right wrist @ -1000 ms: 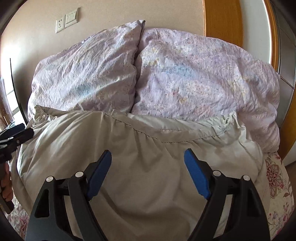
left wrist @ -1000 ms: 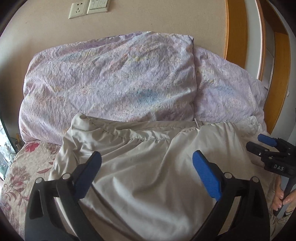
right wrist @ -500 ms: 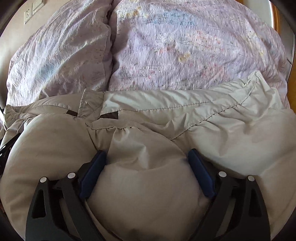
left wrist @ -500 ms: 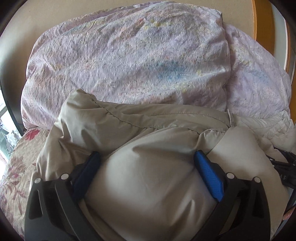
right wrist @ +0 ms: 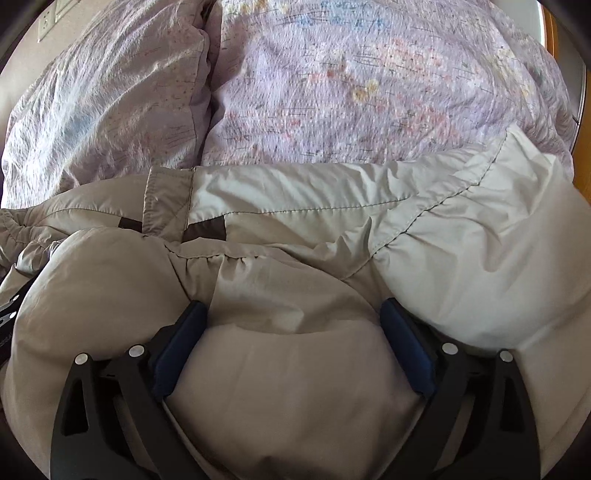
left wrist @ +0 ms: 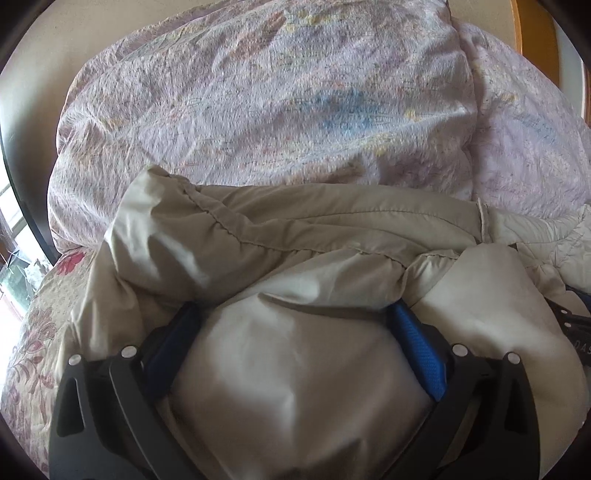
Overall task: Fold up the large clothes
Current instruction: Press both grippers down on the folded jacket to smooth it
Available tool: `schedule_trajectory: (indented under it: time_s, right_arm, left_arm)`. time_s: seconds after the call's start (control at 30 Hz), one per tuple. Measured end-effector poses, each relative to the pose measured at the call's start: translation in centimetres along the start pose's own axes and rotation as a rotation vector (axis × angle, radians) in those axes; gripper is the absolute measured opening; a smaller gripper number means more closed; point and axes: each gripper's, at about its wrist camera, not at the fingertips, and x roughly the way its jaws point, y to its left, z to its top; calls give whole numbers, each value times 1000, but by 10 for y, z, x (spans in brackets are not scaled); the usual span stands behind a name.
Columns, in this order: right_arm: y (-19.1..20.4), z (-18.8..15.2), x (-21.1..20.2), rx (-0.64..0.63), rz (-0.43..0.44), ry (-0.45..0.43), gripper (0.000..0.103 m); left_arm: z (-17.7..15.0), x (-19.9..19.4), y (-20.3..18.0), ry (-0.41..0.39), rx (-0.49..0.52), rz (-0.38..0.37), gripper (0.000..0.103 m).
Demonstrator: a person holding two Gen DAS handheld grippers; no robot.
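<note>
A puffy beige jacket (left wrist: 314, 229) lies folded on the bed against the lilac bedding, its stitched hem turned towards the pillows. My left gripper (left wrist: 295, 314) is pushed down into it with its blue pads (left wrist: 417, 347) wide apart and a mound of fabric bulging between them. In the right wrist view the same jacket (right wrist: 314, 192) fills the lower half. My right gripper (right wrist: 291, 306) is sunk into it the same way, jaws spread wide, with cloth swelling up between the pads (right wrist: 177, 347). Neither pair of pads pinches the fabric.
Two lilac patterned pillows or duvet rolls (left wrist: 277, 92) (right wrist: 369, 74) rise just behind the jacket. A floral bedsheet (left wrist: 33, 332) shows at the left, with a window beyond it. A wooden frame (left wrist: 532, 29) stands at the far right. A wall socket (right wrist: 46, 22) sits top left.
Both grippers have dropped and tipped down from above the jacket into it, and fabric now bulges between the jaws. The jacket's hem lies closer to the pillows. The last half second shows almost no movement.
</note>
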Motion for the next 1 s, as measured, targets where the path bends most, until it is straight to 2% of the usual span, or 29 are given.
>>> schedule_trajectory:
  time_s: [0.07, 0.13, 0.2, 0.23, 0.33, 0.4, 0.57, 0.73, 1.0]
  right_arm:
    - [-7, 7, -30, 17, 32, -85, 94]
    - [-24, 14, -61, 50, 30, -187, 95]
    - [-45, 21, -77, 76, -43, -260, 95]
    - [-55, 26, -75, 76, -87, -263, 95]
    - [-78, 31, -58, 83, -176, -229, 95]
    - [-87, 31, -47, 81, -197, -215, 95]
    - [-99, 21, -21, 89, -252, -160, 95]
    - [-116, 6, -2, 151, -232, -115, 95]
    - [-125, 4, 25, 156, -238, -8, 99]
  left_arm:
    - [0, -21, 8, -25, -3, -48, 101]
    - [4, -44, 16, -93, 14, -51, 101]
    - [10, -58, 22, -148, 27, -33, 101]
    - [14, -59, 25, -157, 29, -18, 101]
    - [26, -56, 30, -138, 14, 30, 101]
    - [31, -41, 33, -110, 4, 63, 101]
    - [19, -17, 50, -57, -36, 125, 101]
    - [13, 3, 66, -18, -92, 96, 101]
    - [8, 26, 68, 37, -107, 96, 101]
